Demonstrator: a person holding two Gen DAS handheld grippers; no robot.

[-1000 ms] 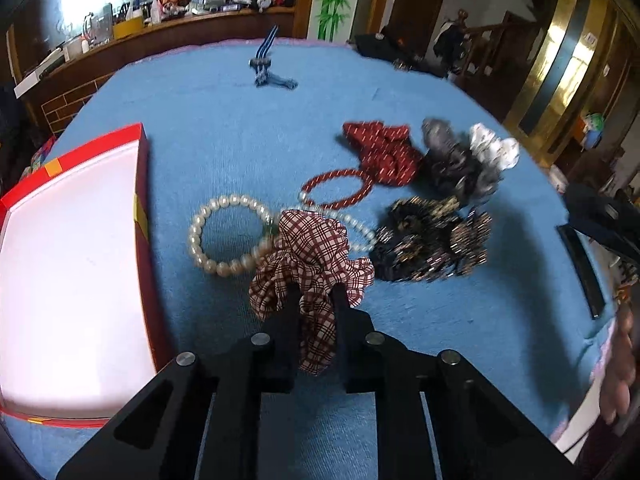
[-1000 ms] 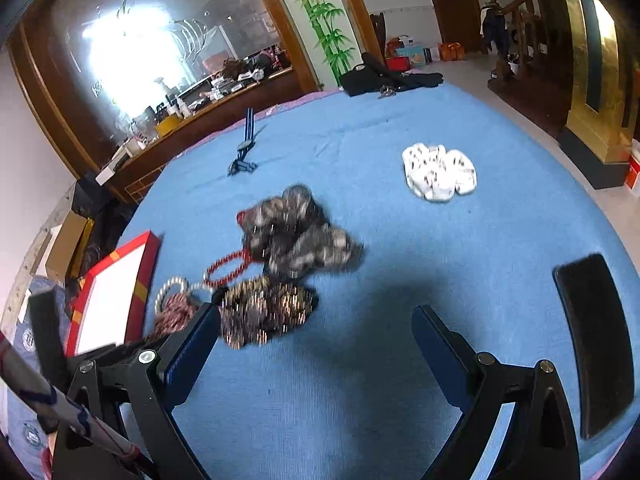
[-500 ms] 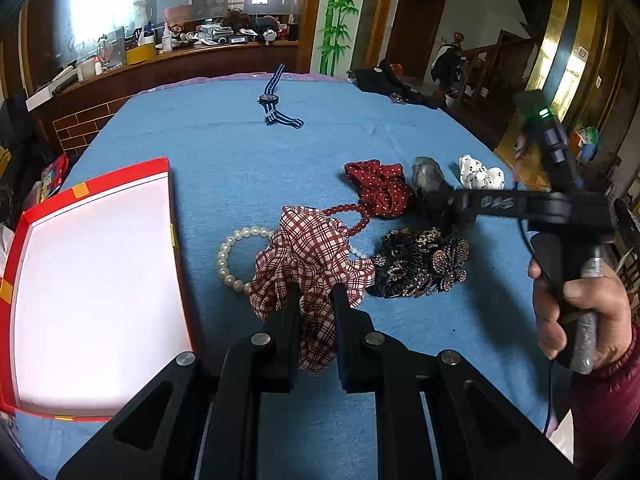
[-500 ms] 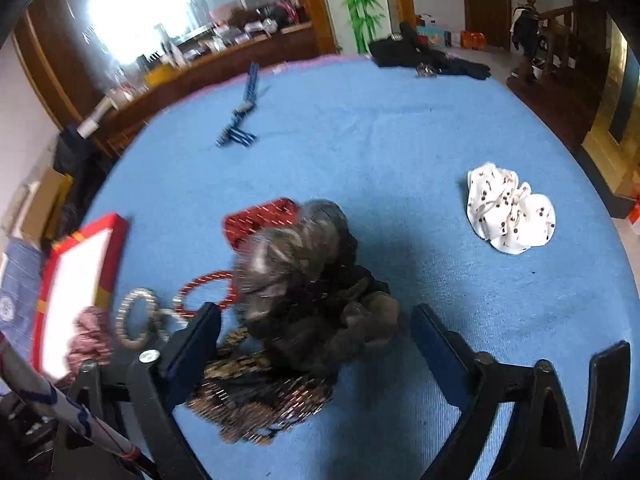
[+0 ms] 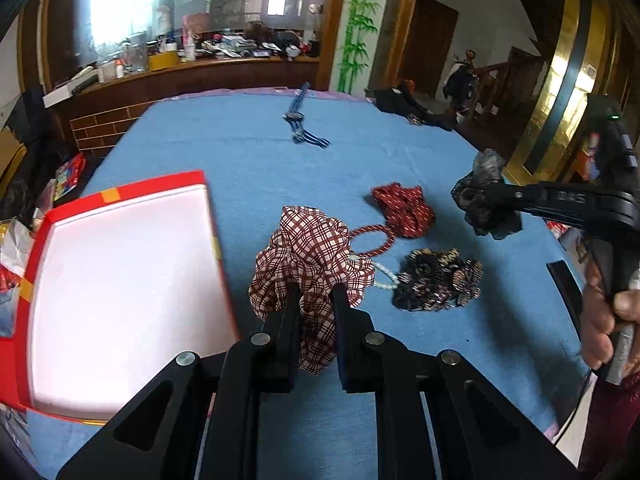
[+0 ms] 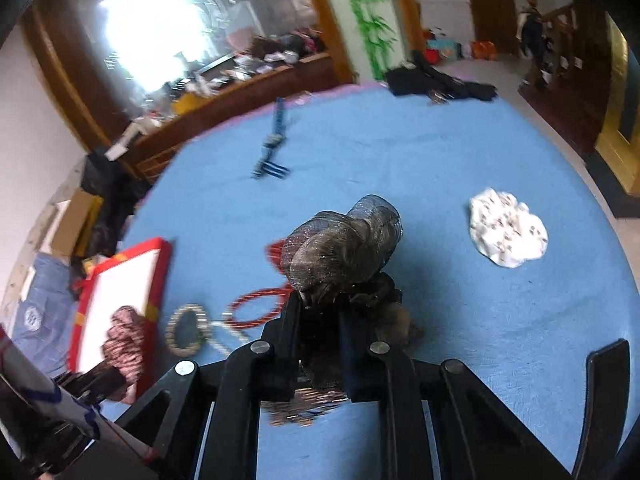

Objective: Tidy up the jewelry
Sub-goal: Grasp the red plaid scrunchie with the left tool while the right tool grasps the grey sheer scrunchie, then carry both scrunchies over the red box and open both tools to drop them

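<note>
Left wrist view shows the left claw (image 5: 316, 300) clamped on a plaid scrunchie (image 5: 310, 256), lifted just beside the right wall of the red box (image 5: 120, 192), whose white inside is bare. The right claw (image 6: 320, 312) is closing on a grey mesh scrunchie (image 6: 344, 248), the cloth already pinched between its fingers and carried above the blue worktop (image 6: 440, 168).

Both scrunchies look light, soft and springy; a pinch through one gathered fold should hold, though slack cloth will droop and may catch on a box wall when lowered.

Right of the box on the worktop lie a red cord loop (image 5: 374, 238), a string of pale beads (image 5: 384, 274) half hidden by the plaid cloth, a red dotted scrunchie (image 5: 402, 208) and a dark sequinned one (image 5: 438, 280). A pearl bracelet (image 6: 186, 330) lies near the box, a white spotted scrunchie (image 6: 508, 232) well apart, a blue strap (image 5: 302, 124) beyond. Nothing blocks the box opening; the two claws may crowd each other there.
</note>
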